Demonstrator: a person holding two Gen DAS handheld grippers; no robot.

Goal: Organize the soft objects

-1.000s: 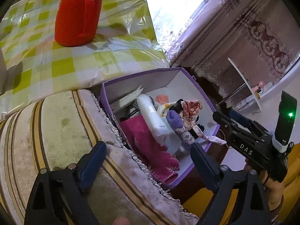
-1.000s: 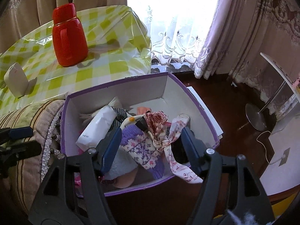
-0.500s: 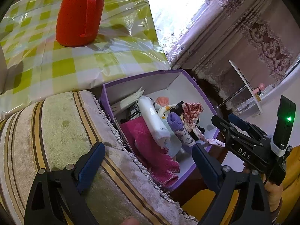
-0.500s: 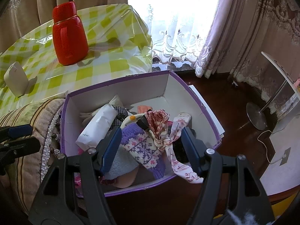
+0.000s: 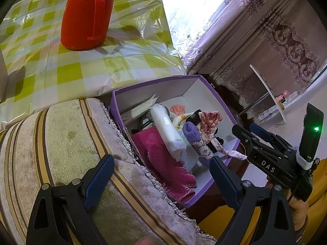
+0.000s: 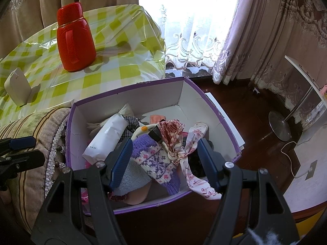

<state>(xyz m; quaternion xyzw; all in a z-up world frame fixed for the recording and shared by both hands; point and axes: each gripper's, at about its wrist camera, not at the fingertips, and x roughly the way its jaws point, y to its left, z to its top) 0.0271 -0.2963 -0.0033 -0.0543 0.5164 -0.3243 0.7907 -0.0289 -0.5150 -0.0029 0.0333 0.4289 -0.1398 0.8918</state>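
Note:
A purple box with white walls holds a heap of soft things. Among them are a purple patterned knit sock, a white wrapped roll, a red-patterned cloth and a floral strip hanging over the front rim. My right gripper hovers open above the sock, touching nothing. In the left wrist view, the box also shows a magenta knit cloth. My left gripper stands open and empty over the striped cushion, beside the box. The right gripper shows at the right.
A red flask stands on the green-checked table behind the box, with a small white device at its left. Dark wooden floor, a metal stand base and a white cable lie to the right. Curtains hang behind.

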